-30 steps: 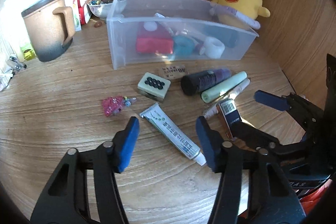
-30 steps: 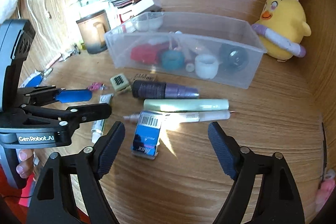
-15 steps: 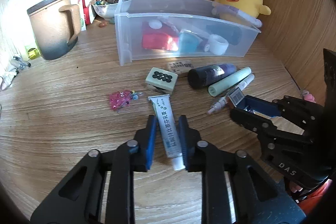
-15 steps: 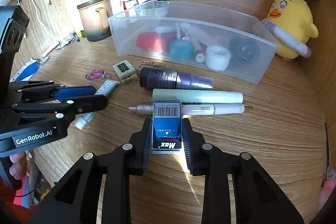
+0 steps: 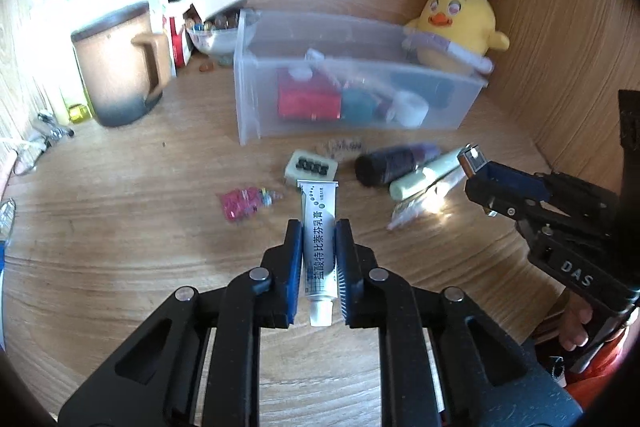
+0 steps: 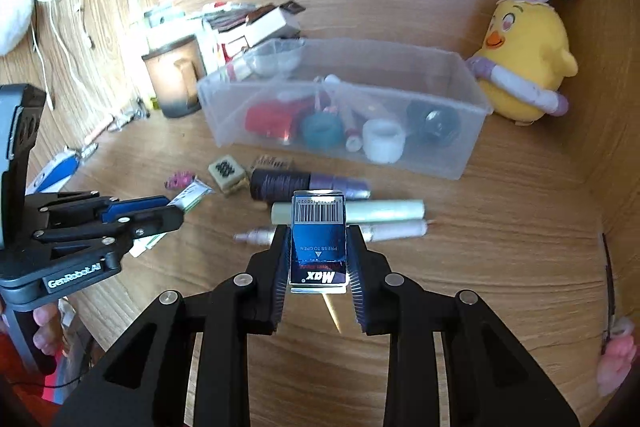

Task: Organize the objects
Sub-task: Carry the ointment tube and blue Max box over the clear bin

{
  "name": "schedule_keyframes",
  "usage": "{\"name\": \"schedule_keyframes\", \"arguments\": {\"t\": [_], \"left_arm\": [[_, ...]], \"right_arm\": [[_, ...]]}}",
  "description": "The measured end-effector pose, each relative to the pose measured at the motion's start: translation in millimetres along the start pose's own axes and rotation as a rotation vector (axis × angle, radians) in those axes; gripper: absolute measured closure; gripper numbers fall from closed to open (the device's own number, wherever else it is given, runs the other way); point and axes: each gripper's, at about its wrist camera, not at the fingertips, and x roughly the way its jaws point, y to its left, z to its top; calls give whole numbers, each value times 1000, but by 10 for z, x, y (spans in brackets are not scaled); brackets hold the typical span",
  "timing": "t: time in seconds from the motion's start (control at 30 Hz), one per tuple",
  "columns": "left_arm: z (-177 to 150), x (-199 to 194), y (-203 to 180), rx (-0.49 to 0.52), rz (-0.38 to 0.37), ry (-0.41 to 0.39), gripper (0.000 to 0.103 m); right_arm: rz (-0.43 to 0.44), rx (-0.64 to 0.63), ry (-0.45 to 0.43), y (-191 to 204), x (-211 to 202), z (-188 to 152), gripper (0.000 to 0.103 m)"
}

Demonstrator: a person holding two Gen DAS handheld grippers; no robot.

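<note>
The ointment tube (image 5: 319, 223) is soft and light; my left hand-held gripper (image 5: 319, 239) squeezes its middle. My right hand-held gripper (image 6: 319, 247) pinches the stiff little blue box (image 6: 319, 241). Both are near the counter's front edge.

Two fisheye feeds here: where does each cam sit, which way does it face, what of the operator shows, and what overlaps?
Left wrist: on the left gripper, facing forward and down along its fingers at the desk; shut on the white tube; right gripper and fingers of a hand at right edge.
Right wrist: on the right gripper, same slant; shut on the blue box; left gripper and a hand at left edge.
Shared: clear bin, yellow chick plush, brown mug, dark bottle.
</note>
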Motion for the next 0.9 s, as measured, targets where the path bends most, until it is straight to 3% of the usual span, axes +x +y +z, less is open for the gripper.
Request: {"name": "schedule_keyframes", "arguments": {"t": [0.4, 0.9], "left_arm": [[413, -164, -67, 3, -24, -129, 87], [1007, 37, -168, 18, -57, -184, 87]], "right_arm": [[-12, 26, -100, -122, -125, 337, 78], [-34, 36, -171, -203, -24, 829, 78]]}}
